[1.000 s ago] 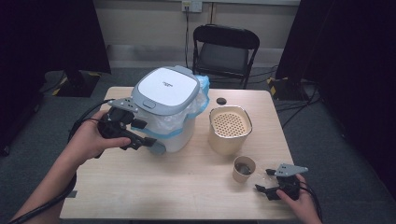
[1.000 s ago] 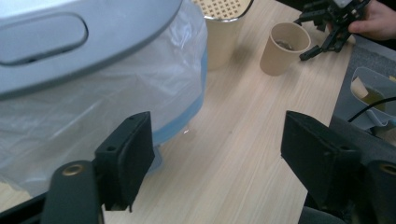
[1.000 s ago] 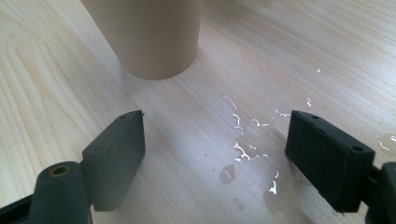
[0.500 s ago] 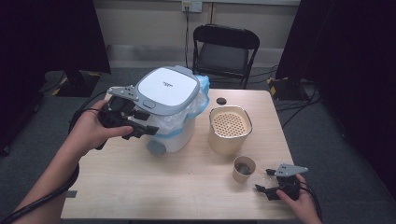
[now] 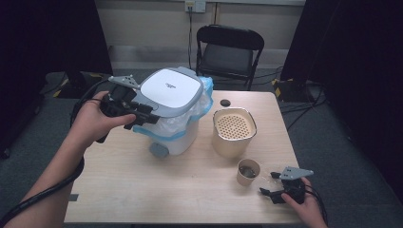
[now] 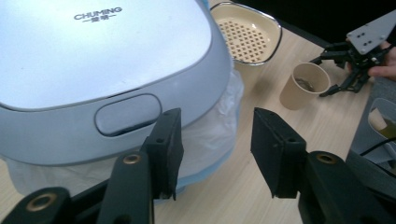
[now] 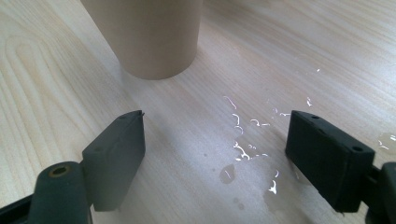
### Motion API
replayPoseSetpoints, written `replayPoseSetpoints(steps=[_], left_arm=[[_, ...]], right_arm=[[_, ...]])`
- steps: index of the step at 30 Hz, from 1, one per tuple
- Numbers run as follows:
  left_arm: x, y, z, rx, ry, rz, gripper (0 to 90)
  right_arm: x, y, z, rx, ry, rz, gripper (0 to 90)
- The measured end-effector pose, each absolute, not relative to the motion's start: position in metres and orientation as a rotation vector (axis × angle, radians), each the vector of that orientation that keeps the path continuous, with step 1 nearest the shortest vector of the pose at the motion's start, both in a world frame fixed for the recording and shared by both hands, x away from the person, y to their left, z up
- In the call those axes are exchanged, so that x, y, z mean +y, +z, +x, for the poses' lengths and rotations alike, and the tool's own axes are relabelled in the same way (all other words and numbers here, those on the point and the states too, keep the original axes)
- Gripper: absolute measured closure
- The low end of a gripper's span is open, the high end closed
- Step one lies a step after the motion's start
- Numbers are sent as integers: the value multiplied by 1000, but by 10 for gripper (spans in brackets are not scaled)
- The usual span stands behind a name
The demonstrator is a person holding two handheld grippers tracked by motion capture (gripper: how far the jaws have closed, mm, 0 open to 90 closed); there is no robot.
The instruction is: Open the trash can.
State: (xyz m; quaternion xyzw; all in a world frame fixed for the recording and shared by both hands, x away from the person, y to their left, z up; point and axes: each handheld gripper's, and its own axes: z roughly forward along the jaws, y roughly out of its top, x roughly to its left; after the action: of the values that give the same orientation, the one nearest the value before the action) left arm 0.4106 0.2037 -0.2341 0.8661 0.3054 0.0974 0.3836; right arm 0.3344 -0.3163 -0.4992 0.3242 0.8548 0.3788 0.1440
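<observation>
"CHUMING" is printed on the bin lid [image 6: 102,51] (smaller writing beneath is perhaps illegible); the left gripper [image 6: 215,144] fingers, just closing, are held apart, empty; the right gripper [image 7: 215,154] fingers are spread.

The bin lid [image 6: 93,51] reads "CHUMING".

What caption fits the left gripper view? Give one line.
Open left gripper beside grey-lidded white plastic bin, nothing between its jaws.
</observation>
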Motion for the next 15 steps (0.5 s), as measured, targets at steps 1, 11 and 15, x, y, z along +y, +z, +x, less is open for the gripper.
replayPoseSetpoints(steps=[1,11,15], left_arm=[[203,-235,412,779,246,2210,565],[199,-234,426,828,289,2207,686],[197,-234,431,861,308,2195,709]], right_arm=[[-316,-499,334,2464,1089,935,193],[-316,-499,334,2466,1090,934,193],[-316,-499,334,2465,1092,934,193]])
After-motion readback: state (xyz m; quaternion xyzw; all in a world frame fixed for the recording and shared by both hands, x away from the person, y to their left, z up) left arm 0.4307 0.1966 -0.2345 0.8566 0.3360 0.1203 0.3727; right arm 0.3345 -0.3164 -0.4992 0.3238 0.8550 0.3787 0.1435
